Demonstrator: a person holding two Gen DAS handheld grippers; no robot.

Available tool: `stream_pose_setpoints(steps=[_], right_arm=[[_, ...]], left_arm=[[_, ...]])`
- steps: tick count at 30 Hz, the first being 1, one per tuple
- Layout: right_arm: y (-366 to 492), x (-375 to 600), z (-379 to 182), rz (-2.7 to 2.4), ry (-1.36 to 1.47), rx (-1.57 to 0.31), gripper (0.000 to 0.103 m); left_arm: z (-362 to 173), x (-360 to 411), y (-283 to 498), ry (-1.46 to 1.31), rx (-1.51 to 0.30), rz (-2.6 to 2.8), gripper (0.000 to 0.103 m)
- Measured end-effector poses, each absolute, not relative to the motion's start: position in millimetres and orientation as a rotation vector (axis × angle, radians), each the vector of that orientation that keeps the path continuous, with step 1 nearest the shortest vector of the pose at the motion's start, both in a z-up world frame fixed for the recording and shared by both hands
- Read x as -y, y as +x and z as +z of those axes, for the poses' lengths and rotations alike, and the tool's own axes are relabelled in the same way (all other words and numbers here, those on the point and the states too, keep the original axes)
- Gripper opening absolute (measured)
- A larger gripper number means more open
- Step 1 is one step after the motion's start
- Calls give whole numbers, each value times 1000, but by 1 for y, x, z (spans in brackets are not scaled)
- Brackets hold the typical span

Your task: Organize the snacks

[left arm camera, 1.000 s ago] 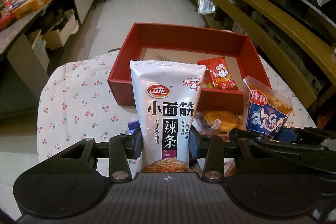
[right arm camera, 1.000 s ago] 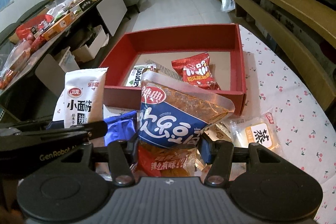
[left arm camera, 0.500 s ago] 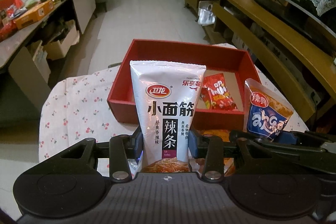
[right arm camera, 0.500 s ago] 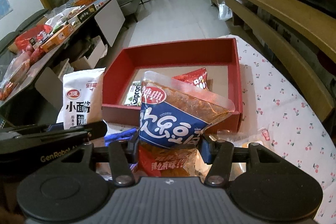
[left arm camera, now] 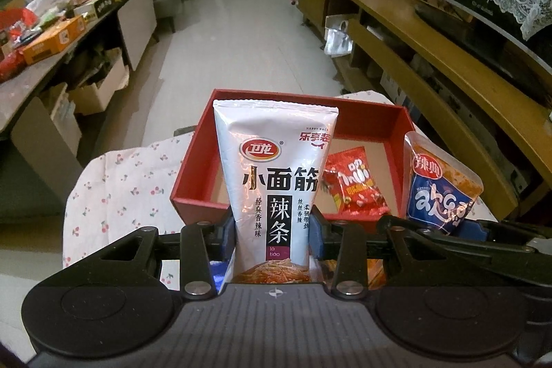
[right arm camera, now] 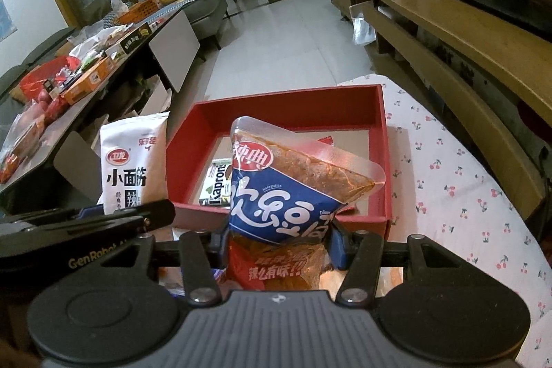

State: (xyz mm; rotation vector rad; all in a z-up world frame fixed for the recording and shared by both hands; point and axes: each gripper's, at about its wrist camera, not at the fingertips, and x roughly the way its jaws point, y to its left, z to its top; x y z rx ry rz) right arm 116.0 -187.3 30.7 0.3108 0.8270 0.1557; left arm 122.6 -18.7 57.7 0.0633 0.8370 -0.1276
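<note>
Red box [left arm camera: 362, 118] sits on the desk [left arm camera: 131, 181], straight ahead of both grippers. Left gripper [left arm camera: 272, 235] is clamped on the tall white bag [left arm camera: 276, 171]; right gripper [right arm camera: 276, 240] is clamped on the blue bag [right arm camera: 286, 195]. The left looks slightly nearer, maybe.

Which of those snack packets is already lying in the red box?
The small red packet lies flat in the red box; the white and blue packets are held up.

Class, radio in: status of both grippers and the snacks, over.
Left gripper shut on white spicy-strip packet. Right gripper shut on blue-and-clear snack pouch. Red cardboard tray ahead; path looks open.
</note>
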Motion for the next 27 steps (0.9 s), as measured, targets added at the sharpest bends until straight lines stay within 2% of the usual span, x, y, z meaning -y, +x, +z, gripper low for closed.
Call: stream_pose_setpoints(steps=[27], right_arm=[[188,192,33,120,313,-808,57]], left_arm=[[58,30,183,74,-813,-75,45]])
